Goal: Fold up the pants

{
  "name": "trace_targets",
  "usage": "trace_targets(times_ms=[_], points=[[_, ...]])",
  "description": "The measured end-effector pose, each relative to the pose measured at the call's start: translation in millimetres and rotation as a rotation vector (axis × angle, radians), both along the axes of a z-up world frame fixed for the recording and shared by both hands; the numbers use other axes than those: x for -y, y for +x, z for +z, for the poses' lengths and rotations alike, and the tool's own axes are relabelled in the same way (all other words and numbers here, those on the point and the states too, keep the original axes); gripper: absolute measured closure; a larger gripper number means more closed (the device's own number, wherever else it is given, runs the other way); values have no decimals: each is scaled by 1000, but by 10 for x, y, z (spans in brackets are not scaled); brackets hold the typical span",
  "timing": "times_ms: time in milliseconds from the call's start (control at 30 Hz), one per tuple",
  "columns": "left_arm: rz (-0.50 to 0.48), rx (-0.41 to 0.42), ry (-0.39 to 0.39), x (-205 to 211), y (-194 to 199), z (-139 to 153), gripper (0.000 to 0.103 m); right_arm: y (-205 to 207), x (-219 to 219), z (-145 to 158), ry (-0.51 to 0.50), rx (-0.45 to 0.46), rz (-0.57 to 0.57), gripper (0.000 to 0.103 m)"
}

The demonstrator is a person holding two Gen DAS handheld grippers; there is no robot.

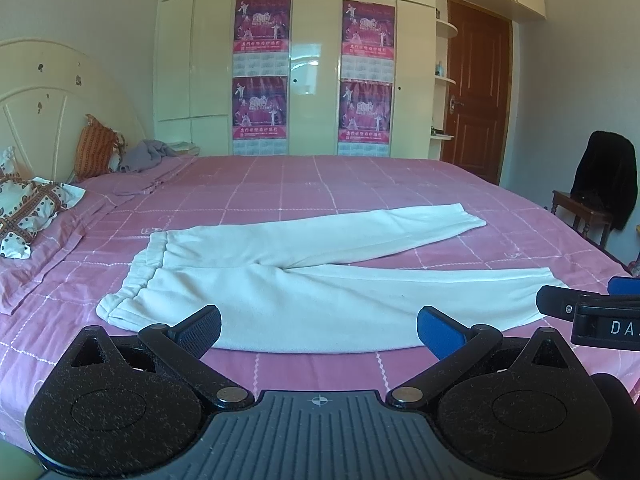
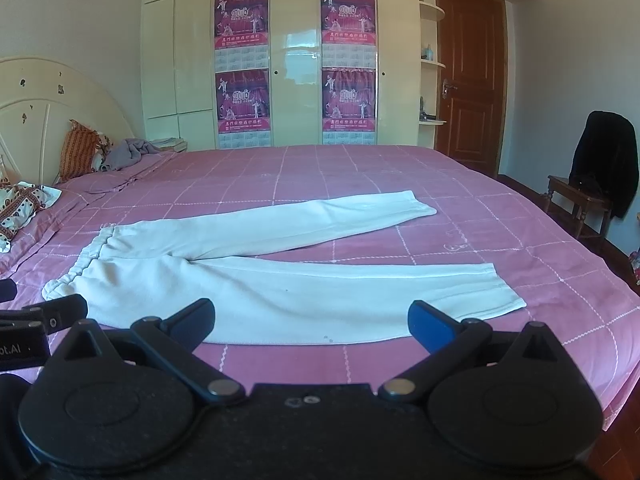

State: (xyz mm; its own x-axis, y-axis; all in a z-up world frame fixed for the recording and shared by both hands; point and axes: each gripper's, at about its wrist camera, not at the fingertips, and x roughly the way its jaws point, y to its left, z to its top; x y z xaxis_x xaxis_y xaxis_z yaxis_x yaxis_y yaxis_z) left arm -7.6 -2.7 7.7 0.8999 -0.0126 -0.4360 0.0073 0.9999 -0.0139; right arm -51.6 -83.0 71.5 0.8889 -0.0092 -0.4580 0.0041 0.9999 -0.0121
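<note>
White pants lie flat on a pink checked bed, waistband to the left, both legs spread apart toward the right. My left gripper hovers open just in front of the near edge of the pants, nothing between its fingers. My right gripper is also open, held before the near leg, empty. In the left wrist view the right gripper shows at the right edge; in the right wrist view the left gripper shows at the left edge.
Pillows and a crumpled grey cloth lie at the bed's head on the left. A cream wardrobe with posters stands behind. A wooden chair with a black garment is beside the bed on the right, near a brown door.
</note>
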Motion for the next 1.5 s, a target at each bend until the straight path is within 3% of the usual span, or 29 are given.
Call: trace_targets(times_ms=[1067, 1300, 1500], points=[[4, -21, -6, -39, 33, -12, 0, -6, -15, -34, 0, 0, 7, 0], [31, -58, -78, -279, 340, -124, 0, 128, 23, -57, 11, 15, 49, 0], [29, -44, -74, -443, 823, -189, 0, 512, 36, -120, 7, 6, 55, 0]])
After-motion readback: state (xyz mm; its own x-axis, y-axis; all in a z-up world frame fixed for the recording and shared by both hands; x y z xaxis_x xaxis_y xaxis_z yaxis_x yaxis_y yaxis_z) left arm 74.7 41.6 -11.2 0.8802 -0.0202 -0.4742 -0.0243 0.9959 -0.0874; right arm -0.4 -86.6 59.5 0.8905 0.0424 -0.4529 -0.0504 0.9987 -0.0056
